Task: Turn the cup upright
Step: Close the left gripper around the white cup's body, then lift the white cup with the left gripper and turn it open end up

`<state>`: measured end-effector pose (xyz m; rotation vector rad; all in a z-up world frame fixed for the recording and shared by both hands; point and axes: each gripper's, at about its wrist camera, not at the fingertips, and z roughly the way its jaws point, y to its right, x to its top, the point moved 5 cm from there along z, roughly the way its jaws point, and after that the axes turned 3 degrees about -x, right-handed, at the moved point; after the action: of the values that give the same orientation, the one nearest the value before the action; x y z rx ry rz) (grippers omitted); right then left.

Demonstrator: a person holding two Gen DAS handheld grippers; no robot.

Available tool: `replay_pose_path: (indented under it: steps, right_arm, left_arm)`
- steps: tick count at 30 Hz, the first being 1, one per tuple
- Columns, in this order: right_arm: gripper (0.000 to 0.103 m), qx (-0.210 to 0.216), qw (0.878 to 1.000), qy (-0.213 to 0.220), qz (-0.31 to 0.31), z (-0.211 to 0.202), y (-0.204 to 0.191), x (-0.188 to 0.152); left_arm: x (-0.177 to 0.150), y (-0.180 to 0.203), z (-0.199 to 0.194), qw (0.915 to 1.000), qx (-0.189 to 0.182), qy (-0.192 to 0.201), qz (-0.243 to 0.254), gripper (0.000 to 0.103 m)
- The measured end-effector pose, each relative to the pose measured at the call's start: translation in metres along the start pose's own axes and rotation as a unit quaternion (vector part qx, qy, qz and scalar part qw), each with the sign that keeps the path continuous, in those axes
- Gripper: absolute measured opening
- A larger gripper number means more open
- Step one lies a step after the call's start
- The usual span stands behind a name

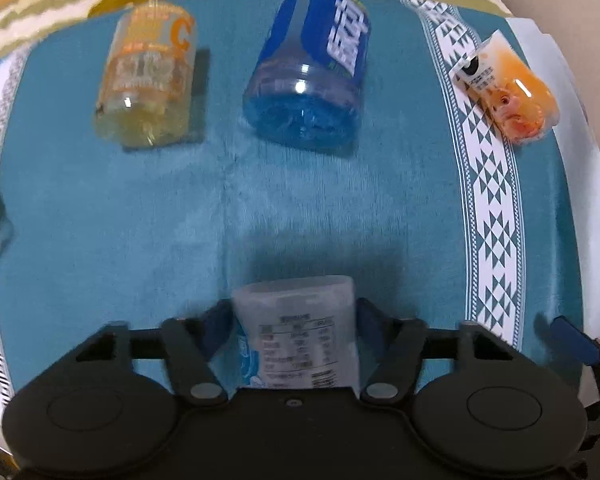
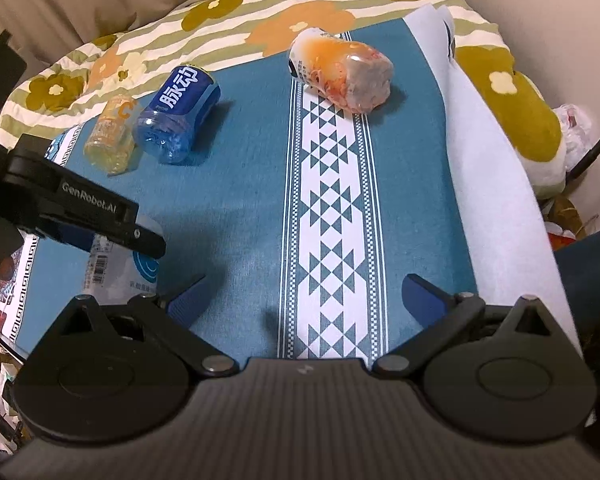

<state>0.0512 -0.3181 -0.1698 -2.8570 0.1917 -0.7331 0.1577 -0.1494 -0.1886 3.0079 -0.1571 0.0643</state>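
Far across the worktop [image 2: 236,184], yellow cup [image 1: 148,80], blue cup [image 1: 308,76] and orange cup [image 1: 512,92] lie in a row with gaps between; the near cloth is open ahead of the right tongs [image 2: 304,300].

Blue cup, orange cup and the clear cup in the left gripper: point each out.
blue cup [image 1: 306,76], left wrist view, its side wall.
orange cup [image 2: 340,74], right wrist view, its side.
clear cup [image 1: 300,332], left wrist view, its printed label.
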Motion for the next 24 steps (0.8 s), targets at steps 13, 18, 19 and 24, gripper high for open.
replay_pose_path:
  steps: [13,18,19,24]
  right_arm:
    - [0.103,0.002,1.000,0.009,0.002,-0.011,-0.012,0.002]
    - [0.103,0.003,1.000,0.026,0.000,-0.019,-0.021,0.004]
    - [0.103,0.004,1.000,0.028,0.001,-0.019,-0.024,0.003]
    - [0.103,0.002,0.999,0.034,0.002,-0.015,-0.038,-0.002]
  left_arm:
    - [-0.014,-0.010,-0.040,0.9963,-0.037,0.072,0.029,0.060]
    - [-0.033,-0.021,-0.072,0.9766,-0.041,0.206,0.049,0.060]
    - [-0.038,-0.025,-0.074,0.9686,-0.040,0.240,0.050,0.061]
    - [-0.054,-0.040,-0.061,0.9301,-0.021,0.364,0.048,0.062]
